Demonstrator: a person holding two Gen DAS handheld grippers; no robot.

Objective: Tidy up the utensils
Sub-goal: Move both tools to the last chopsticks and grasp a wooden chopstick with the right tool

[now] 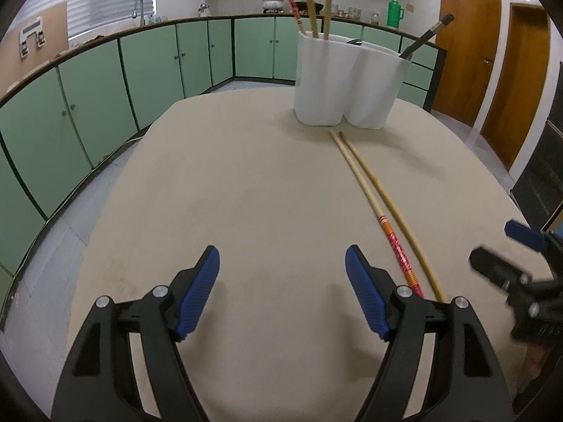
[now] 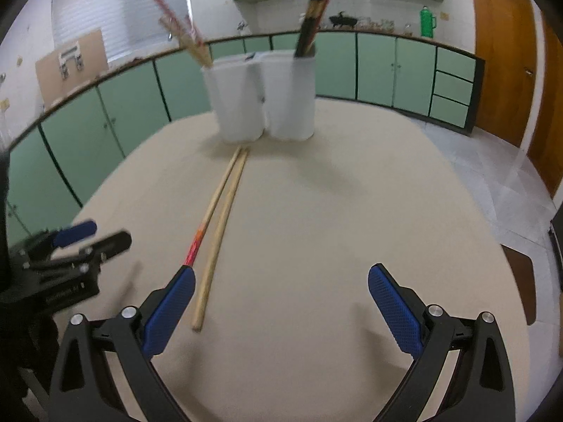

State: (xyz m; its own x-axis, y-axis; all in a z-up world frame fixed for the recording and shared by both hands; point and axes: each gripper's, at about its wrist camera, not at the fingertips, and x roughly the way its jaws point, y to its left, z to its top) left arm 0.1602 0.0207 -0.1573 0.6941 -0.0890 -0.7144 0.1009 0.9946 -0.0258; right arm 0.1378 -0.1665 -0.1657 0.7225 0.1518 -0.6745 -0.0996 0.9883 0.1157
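- The worktop [image 1: 246, 183] is a matte beige surface with rounded corners, faintly scuffed.
- Near its far edge stands a white utensil holder [image 1: 348, 81], smooth-walled and lobed like joined cups (the right wrist view shows at least two compartments).
- In the holder's left compartment three slim wooden chopsticks [image 1: 311, 0] stand upright, two of them banded in red and orange; a dark chopstick [image 1: 427, 37] leans out of the right one.
- Two chopsticks lie side by side on the worktop, tips just short of the holder's base: a plain bamboo chopstick [image 2: 220, 232] and a red-patterned chopstick [image 2: 209, 218] whose handle end is glossy red and orange.
- The left gripper [image 1: 282, 295] hovers over the near edge, its ridged blue-padded fingers [image 1: 200, 292] spread wide and holding nothing.
- The right gripper [image 2: 281, 313] is likewise wide open and empty, its left finger overlapping the red-patterned chopstick's handle end in the view (contact cannot be told).
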